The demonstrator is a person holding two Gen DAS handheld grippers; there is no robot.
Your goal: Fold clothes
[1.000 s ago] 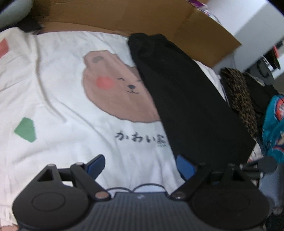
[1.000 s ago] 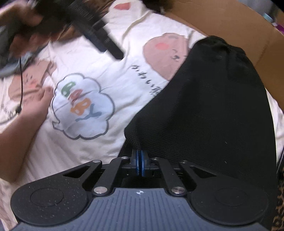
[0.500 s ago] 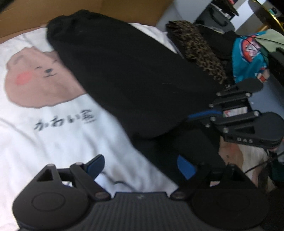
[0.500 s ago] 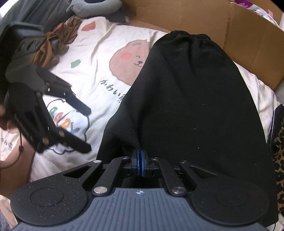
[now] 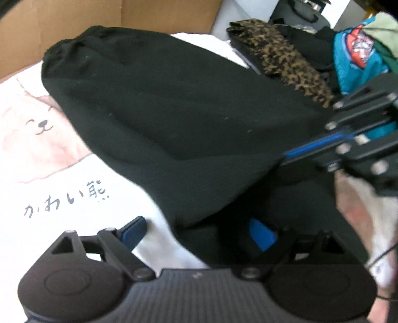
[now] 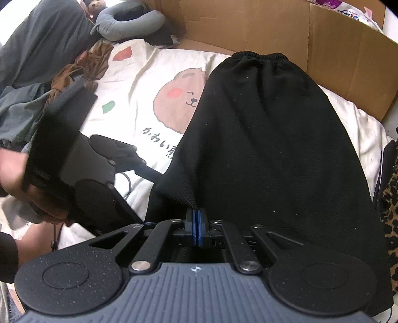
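While the right tool pinches the black garment, the left tool gapes beside "かわい熊".

Black knit garment spread on bear-print sheet; near hem lifted, perhaps folded.

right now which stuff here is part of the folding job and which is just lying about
In the job:
- black garment
- right tongs, shut on its near edge
- left tongs, open at its corner

Lying about:
- bear-print sheet underneath
- cardboard
- leopard-print cloth
- teal garment
- grey neck pillow
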